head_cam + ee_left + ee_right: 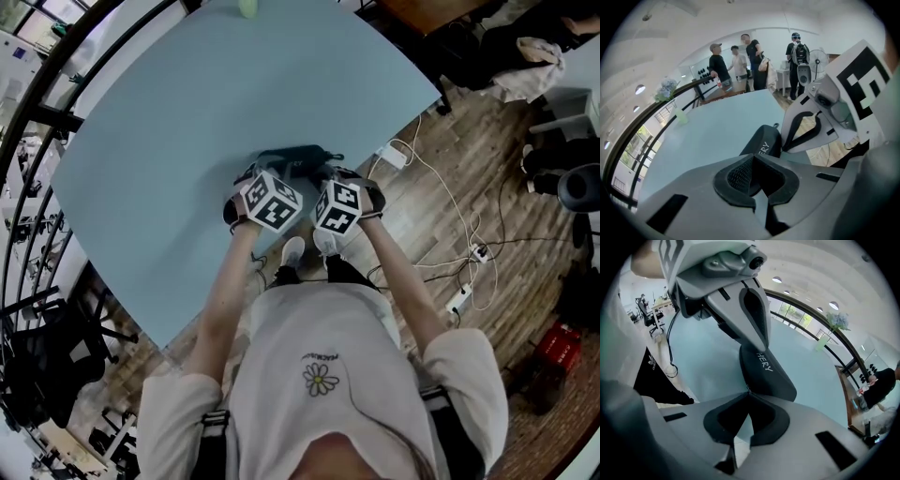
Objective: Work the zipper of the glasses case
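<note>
- Head view: looks down on a pale blue desk (187, 112) with the dark glasses case (298, 157) lying close to its near edge.
- Shows 2 grippers side by side, left gripper (274, 186) and right gripper (334, 190), both tipped down at the case's near side.
- Shows white cables (450, 220) trailing over the wooden floor (487, 169) beside the desk.
- Left gripper view: shows its fingers (738, 176) pressed together, narrow, with nothing visible between them and the case just beyond the tips.
- Catches the right gripper close by at the right, a green cup (680, 116) far back on the desk, and people (740, 61) standing beyond.
- Right gripper view: shows its fingers (722, 420) closed together too, tips meeting at the case's near end; cannot tell whether a zipper pull sits pinched there.
- Shows the left gripper reaching down from above onto the case's far end.
</note>
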A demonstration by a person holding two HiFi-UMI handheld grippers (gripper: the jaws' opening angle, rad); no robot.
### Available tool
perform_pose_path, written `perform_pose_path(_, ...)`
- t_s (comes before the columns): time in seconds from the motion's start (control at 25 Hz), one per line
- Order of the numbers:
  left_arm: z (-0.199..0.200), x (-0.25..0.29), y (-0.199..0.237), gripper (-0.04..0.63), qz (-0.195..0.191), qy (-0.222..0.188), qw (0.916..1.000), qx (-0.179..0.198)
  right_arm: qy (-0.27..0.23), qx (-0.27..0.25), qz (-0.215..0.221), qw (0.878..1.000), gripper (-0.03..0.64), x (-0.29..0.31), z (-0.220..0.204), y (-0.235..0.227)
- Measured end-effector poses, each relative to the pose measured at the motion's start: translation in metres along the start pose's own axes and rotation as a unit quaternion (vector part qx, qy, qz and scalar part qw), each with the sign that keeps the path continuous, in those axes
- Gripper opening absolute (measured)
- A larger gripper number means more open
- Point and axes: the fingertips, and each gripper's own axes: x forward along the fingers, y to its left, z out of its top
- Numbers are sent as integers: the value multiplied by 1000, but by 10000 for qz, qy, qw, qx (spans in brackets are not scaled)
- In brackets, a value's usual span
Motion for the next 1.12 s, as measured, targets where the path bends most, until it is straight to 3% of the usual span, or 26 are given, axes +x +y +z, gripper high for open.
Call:
perform_pose_path(0.12,8,-2,-18,14,-366,13,9993,-26,228,20,-380,9990,8,-3,-25,-23)
perform_pose_path(0.32,27,-4,-18,14,-406,-193,9989,141,389,136,-719,9966,8,-10,-47,-57)
perform_pose_path(0.48,27,10,-29,14,-685,28,9965,468,258,327,-620,9972,8,-10,-51,-56)
perform_pose_path(0.64,25,12,-30,12,-826,118,9950,547,74,645,-608,9960,8,-13,-46,-46)
perform_pose_path(0.84,24,13,-32,12,-709,84,9953,659,-150,968,-480,9940,8,-20,-34,-23)
perform_pose_path(1.0,24,12,-31,12,-755,-43,9959,492,-567,615,379,9958,8,-23,0,23)
perform_pose_path(1.12,27,13,-33,12,-797,-89,9959,411,-546,685,-98,9961,8,-23,0,22)
